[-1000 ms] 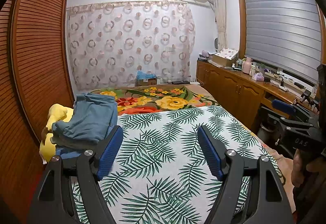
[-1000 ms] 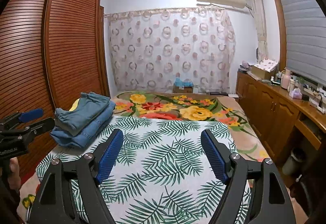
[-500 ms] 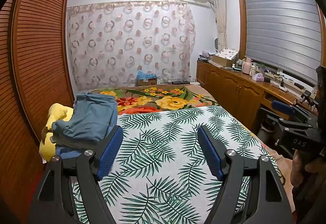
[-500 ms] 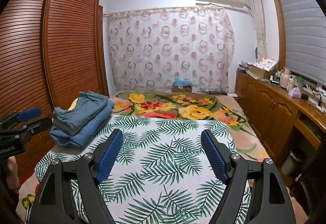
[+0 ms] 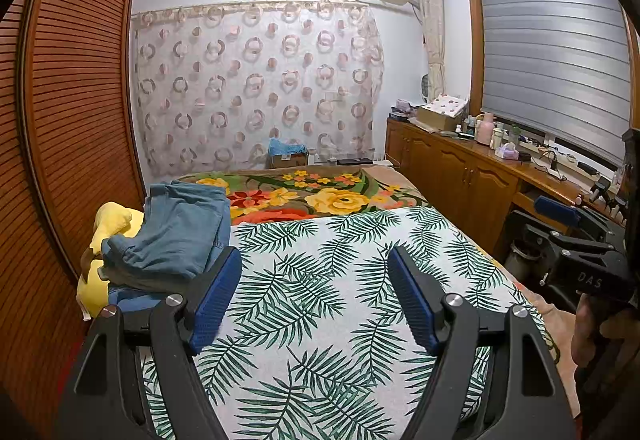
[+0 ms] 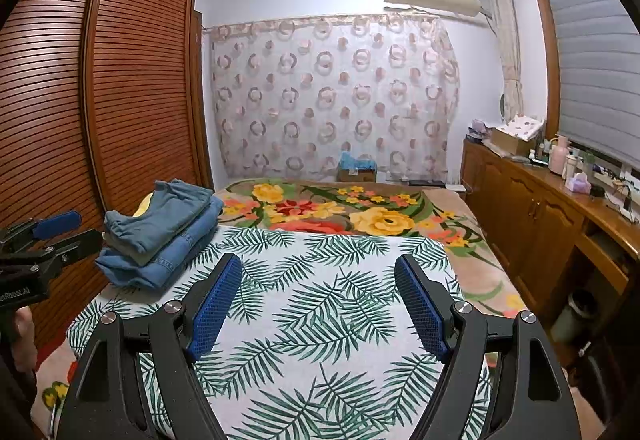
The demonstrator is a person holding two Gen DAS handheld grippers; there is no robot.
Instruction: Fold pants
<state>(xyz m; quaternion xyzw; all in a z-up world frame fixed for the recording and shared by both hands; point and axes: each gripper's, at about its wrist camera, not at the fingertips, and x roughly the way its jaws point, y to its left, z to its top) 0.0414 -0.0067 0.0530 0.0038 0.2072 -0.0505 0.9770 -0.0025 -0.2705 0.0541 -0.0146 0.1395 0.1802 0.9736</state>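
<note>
Folded pants point(image 6: 160, 232) lie stacked, apparently three, on the bed point(image 6: 320, 320).

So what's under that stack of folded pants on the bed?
Under the folded pants, the palm-leaf sheet carries the near edge. A yellow item pokes out from beneath at the wardrobe side. What it is, and how far it reaches under, is covered.

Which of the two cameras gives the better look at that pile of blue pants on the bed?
The right wrist view: the folded pants show whole, layers and all. In the left wrist view the left claw covers the pile's near corner.
</note>
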